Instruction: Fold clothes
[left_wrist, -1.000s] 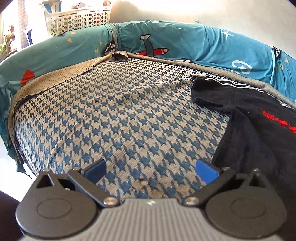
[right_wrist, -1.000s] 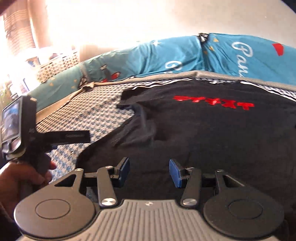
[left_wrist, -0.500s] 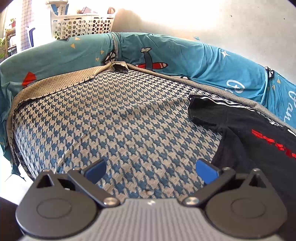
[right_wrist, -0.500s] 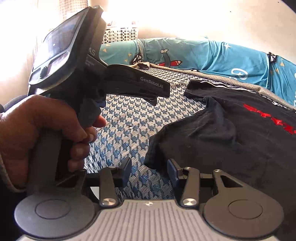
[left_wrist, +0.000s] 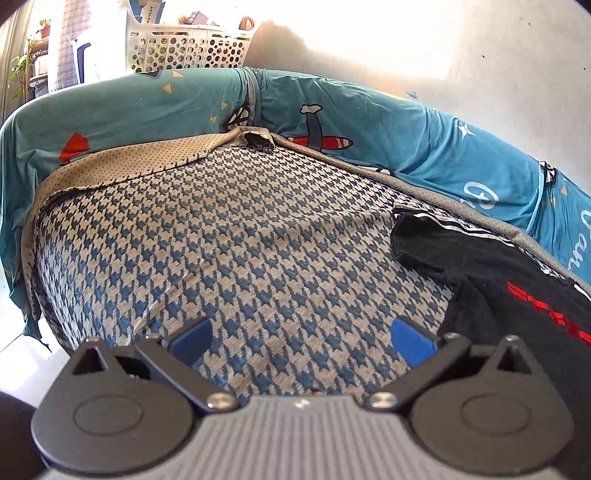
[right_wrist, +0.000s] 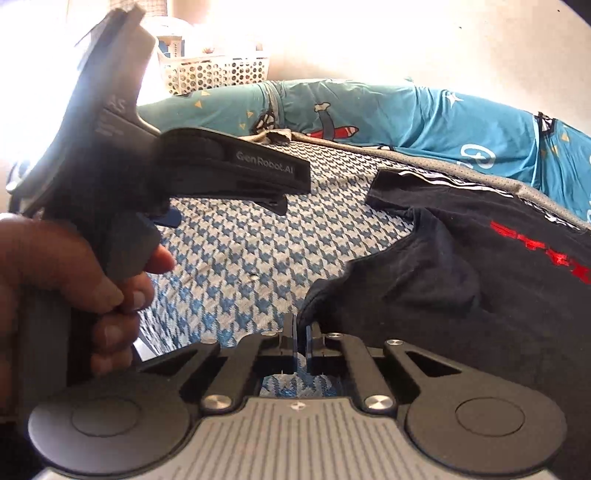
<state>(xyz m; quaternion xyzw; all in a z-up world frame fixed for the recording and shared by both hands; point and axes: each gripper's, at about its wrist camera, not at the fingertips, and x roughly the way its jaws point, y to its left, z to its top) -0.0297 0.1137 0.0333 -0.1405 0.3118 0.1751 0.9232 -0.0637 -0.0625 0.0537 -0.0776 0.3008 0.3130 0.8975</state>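
Left wrist view: the work surface is a bed or couch seat covered in a blue-and-beige houndstooth cover (left_wrist: 236, 236), lying fairly flat with a few shallow creases. A beige dotted border strip (left_wrist: 122, 166) runs along its far left edge and is turned up at the far corner. Behind it, teal printed cushions (left_wrist: 354, 110) bearing aeroplane and triangle motifs line the back and sides. A white perforated laundry basket (left_wrist: 192, 48) stands beyond the cushions against a pale wall, which is strongly overexposed. A potted plant (left_wrist: 26, 62) shows at the far left edge.

The left gripper (left_wrist: 301, 338) hovers above the houndstooth cover with its blue pads spread wide and nothing between them.

The black T-shirt (right_wrist: 461, 280), with red lettering and a striped trim at one edge, lies on the right side of the cover, its sleeve pointing toward the cushions.

Right wrist view: the right gripper (right_wrist: 301, 338) has just been closing, and its pads now pinch the near left corner of the T-shirt, which is gathered up into a small peak at the grip. The person's left hand (right_wrist: 74, 288) grips the handle of the other device at the left of this view.
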